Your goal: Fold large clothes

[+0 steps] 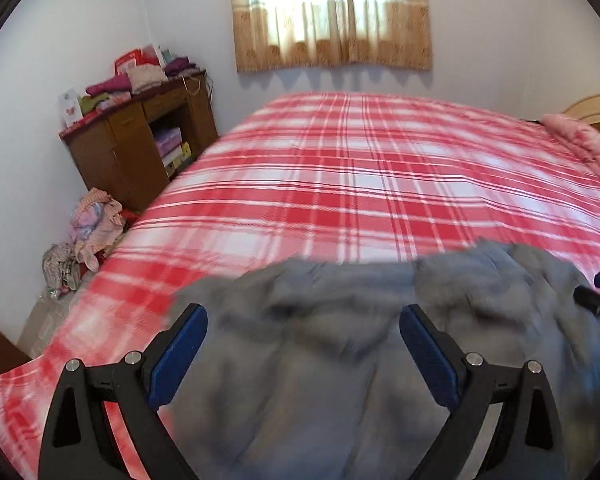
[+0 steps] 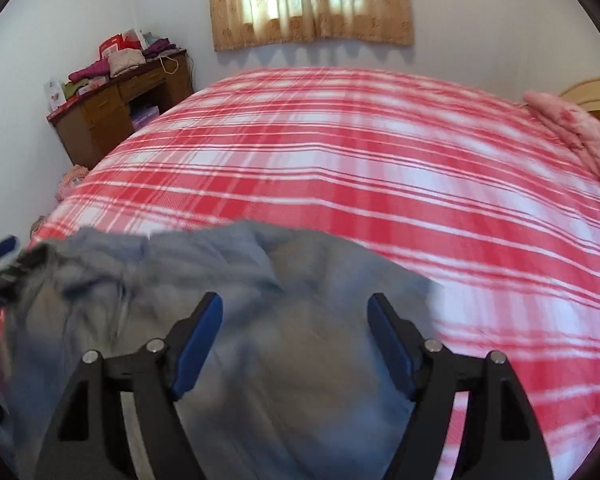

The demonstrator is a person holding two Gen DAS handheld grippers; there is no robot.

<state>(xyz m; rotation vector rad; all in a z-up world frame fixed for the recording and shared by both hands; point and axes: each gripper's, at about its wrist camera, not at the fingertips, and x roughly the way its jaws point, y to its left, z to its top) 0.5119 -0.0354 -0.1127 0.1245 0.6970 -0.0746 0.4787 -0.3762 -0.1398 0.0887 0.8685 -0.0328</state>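
Grey padded garment (image 1: 340, 360) lying rumpled on the near edge of the red-and-white plaid bedspread (image 1: 380, 184), blurred in both views, spread beneath and ahead of both grippers. From the left wrist: left gripper (image 1: 303, 354) with blue pads wide apart, nothing pinched between them, grey cloth showing in the gap below; tip of the right gripper (image 1: 598, 304) poking in at the far right edge, over the garment's right side. Only here: heap of pale clothes (image 1: 92, 228) on the floor by the wall, plus boxes in the open shelf of the brown wooden desk (image 1: 140, 148). From the right wrist: right gripper (image 2: 295, 346) likewise released, pads parted over the cloth (image 2: 260, 320) and not pressing it; left gripper's blue tip (image 2: 0, 248) at the far left edge, beside the garment's bunched corner. More bare plaid visible to the right here. Common to both: tan curtain (image 1: 332, 16) on a bright window, pink pillow (image 1: 588, 148) at the right against a pale headboard (image 1: 596, 108), folded clothes stacked on the desk.
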